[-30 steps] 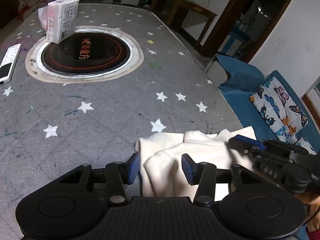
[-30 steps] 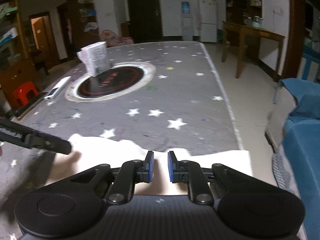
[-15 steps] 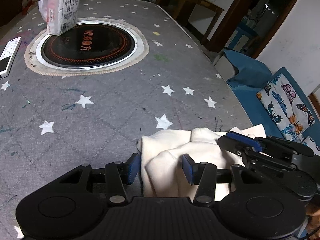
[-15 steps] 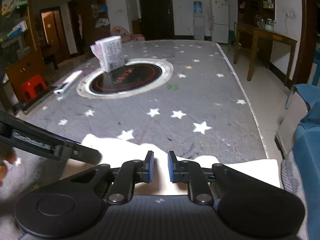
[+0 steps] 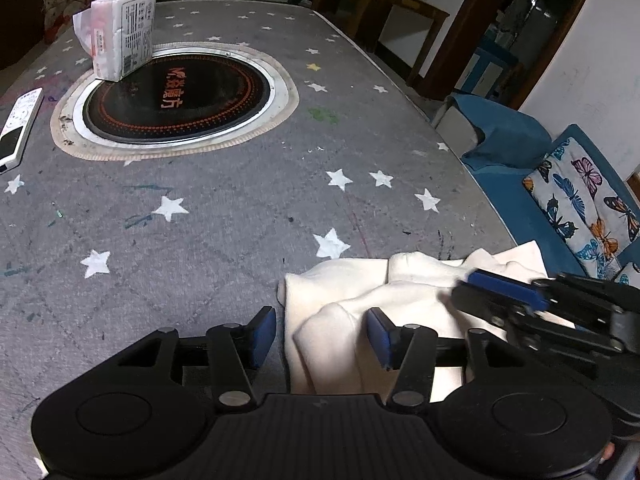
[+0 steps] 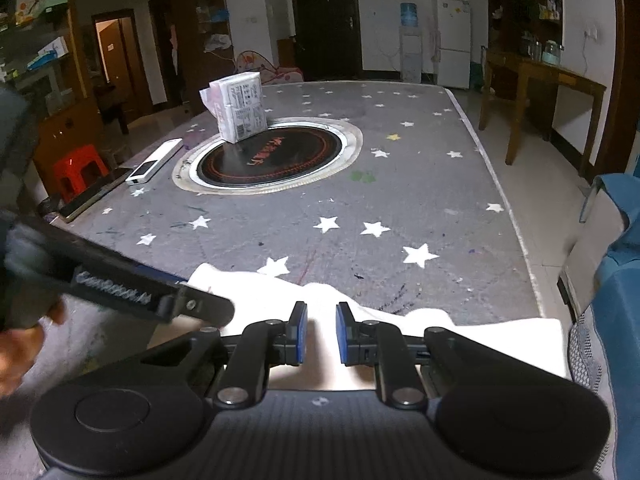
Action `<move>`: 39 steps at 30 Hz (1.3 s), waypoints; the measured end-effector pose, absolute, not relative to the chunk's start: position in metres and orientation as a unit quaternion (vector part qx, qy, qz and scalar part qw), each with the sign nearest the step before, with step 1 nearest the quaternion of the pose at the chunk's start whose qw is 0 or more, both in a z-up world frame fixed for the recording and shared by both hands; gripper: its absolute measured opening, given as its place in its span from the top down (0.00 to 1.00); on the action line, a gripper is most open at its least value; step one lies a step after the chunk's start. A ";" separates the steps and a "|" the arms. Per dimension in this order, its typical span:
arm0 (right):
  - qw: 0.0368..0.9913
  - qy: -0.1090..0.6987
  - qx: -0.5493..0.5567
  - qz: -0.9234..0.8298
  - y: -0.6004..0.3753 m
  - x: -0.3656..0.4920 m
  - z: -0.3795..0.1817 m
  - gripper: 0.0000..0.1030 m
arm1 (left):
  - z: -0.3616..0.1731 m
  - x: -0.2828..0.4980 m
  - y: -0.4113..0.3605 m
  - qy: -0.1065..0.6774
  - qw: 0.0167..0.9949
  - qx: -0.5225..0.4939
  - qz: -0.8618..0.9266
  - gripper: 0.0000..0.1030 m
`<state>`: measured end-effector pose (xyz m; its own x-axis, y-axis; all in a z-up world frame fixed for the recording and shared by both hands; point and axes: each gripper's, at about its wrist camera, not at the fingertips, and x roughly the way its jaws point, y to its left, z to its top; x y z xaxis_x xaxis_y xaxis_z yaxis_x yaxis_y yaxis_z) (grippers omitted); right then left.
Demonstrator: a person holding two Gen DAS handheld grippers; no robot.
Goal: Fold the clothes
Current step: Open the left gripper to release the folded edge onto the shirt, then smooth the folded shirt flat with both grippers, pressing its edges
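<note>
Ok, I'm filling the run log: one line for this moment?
task: fold clothes | left gripper: opening, white garment fold between jaws | right gripper: narrow gap, grip unclear

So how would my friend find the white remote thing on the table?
Find the big round black cooktop sunk into the grey star-patterned table. The remote lies flat just beyond its left edge. It's long and thin, unlike the tall tissue pack standing on the cooktop's rim.

Both our views ride just behind gripper fingers, close over the table's near edge. Left wrist view tilts steeply down at the star-patterned table cover [image 5: 224,216], sofa at right. Right wrist view sits flatter, taking in the room beyond. We see the cream garment [image 5: 352,292] and round hotplate [image 6: 272,156] in both.
</note>
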<state>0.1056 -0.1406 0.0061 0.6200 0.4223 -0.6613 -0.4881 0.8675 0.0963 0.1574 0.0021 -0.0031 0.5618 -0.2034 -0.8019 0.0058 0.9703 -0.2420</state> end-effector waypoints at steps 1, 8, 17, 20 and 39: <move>0.898 0.356 -0.046 0.253 -0.143 0.103 0.007 0.86 | -0.003 0.157 0.002 0.463 0.878 -0.104 -0.059 0.47; 0.894 0.377 -0.051 0.238 -0.160 0.077 -0.005 0.86 | 0.005 0.152 0.000 0.448 0.888 -0.088 -0.055 0.46; 0.903 0.365 -0.059 0.218 -0.182 0.029 -0.004 0.80 | 0.023 0.136 -0.009 0.425 0.897 -0.088 -0.079 0.45; 0.908 0.355 -0.064 0.213 -0.188 0.015 -0.004 0.80 | 0.025 0.129 -0.020 0.422 0.897 -0.085 -0.102 0.45; 0.923 0.351 -0.025 0.156 -0.236 0.005 0.006 0.80 | -0.003 0.088 -0.060 0.421 0.891 -0.034 -0.169 0.46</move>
